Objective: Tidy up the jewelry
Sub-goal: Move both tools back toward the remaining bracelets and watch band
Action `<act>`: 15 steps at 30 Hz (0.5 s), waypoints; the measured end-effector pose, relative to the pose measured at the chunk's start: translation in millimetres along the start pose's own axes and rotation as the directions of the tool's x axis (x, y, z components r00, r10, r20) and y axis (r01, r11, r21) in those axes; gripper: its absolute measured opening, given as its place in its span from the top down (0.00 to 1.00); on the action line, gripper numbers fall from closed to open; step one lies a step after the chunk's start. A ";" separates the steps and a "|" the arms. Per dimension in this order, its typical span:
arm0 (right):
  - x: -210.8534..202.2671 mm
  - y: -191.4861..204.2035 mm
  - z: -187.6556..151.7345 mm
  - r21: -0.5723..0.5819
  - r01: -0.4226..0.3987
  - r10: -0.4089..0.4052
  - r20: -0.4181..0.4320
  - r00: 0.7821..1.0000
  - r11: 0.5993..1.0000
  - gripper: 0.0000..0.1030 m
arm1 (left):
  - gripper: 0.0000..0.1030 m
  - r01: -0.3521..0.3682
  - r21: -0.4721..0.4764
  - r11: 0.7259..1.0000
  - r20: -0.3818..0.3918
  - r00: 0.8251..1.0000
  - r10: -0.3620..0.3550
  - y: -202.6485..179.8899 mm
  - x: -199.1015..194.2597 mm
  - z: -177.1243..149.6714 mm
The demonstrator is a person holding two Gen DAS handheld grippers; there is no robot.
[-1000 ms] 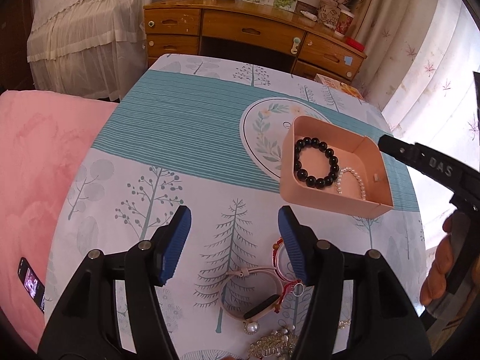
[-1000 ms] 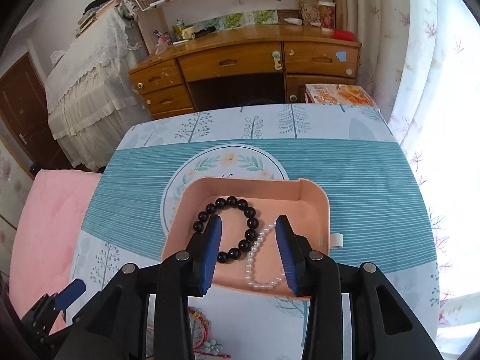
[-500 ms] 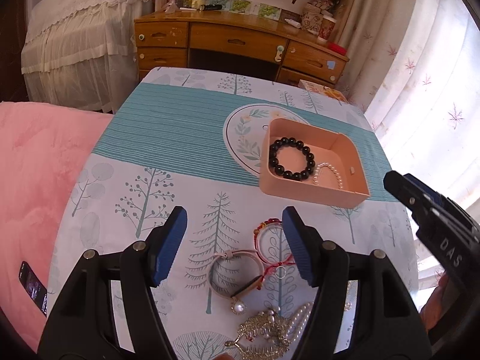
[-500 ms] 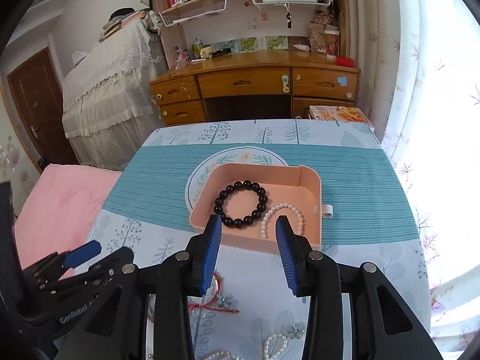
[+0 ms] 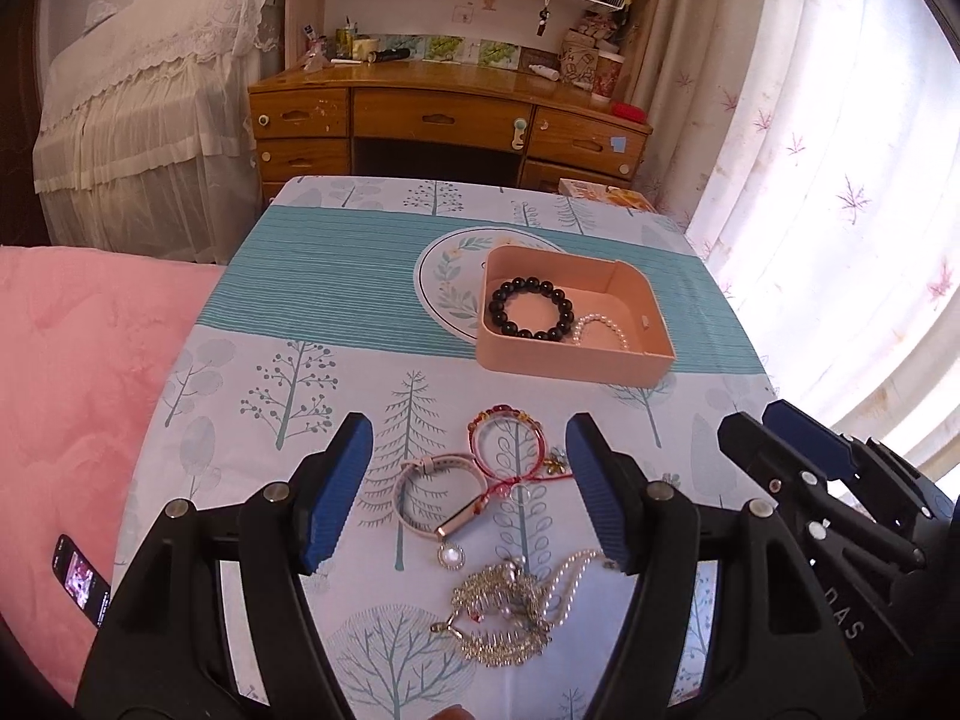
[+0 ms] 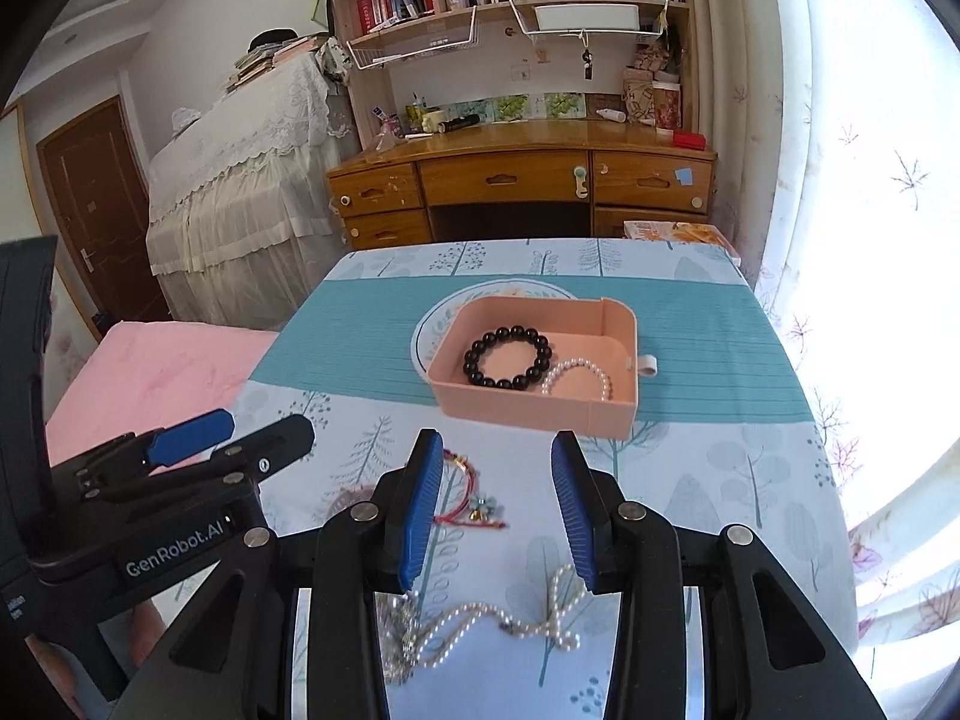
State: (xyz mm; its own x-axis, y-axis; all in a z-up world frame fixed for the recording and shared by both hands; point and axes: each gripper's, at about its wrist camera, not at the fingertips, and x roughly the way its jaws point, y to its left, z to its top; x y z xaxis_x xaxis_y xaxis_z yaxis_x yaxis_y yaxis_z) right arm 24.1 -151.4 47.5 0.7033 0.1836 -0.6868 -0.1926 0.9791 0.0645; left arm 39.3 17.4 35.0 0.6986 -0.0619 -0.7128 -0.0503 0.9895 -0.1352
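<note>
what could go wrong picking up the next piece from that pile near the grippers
1. The gold chain jewelry and the white pearl strand lie tangled together, so lifting one may drag the other along.
2. The red cord bracelet overlaps the pink band bracelet; a grab there could catch both.
3. The open left gripper and open right gripper are close together, so they might collide.

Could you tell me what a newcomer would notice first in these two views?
Probably the pink tray at mid-table, holding a black bead bracelet with a pearl bracelet beside it. Nearer, loose jewelry lies on the tree-print cloth: a red string bracelet, a pink watch band and a tangle of gold chains. Both grippers hover open and empty above it.
</note>
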 end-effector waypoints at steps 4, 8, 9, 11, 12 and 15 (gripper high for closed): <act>-17.9 0.6 -17.6 0.001 -0.002 0.002 0.003 1.000 1.000 0.63 | 0.37 0.007 0.014 1.000 0.005 1.000 -0.007 -7.0 -15.6 -15.8; -40.2 0.5 -34.2 -0.002 0.004 -0.004 0.024 1.000 1.000 0.63 | 0.37 0.032 0.021 0.999 -0.019 0.999 -0.031 -11.9 -22.1 -31.9; -44.9 0.6 -37.4 -0.004 0.007 -0.007 0.030 1.000 1.000 0.63 | 0.37 0.036 0.021 0.999 -0.029 0.999 -0.036 -12.6 -22.6 -35.8; -53.6 -0.5 -45.5 -0.009 0.014 -0.014 0.039 0.999 1.000 0.63 | 0.37 0.041 0.026 0.999 -0.045 0.998 -0.040 -13.9 -22.8 -43.5; -57.7 -0.7 -50.4 -0.011 0.017 -0.016 0.041 0.999 1.000 0.63 | 0.37 0.039 0.031 0.999 -0.052 0.998 -0.037 -15.1 -23.3 -47.6; -62.8 -3.0 -58.7 -0.018 0.016 -0.015 0.032 0.999 1.000 0.63 | 0.37 0.027 0.048 0.998 -0.063 0.998 -0.024 -18.1 -22.4 -56.2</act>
State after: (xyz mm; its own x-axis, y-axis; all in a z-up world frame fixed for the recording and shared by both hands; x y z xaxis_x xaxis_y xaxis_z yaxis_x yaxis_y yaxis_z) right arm -59.7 -171.0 47.9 0.7278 0.1714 -0.6640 -0.1936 0.9802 0.0408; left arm -15.6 -6.4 14.8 0.6534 -0.0935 -0.7512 0.0031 0.9927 -0.1208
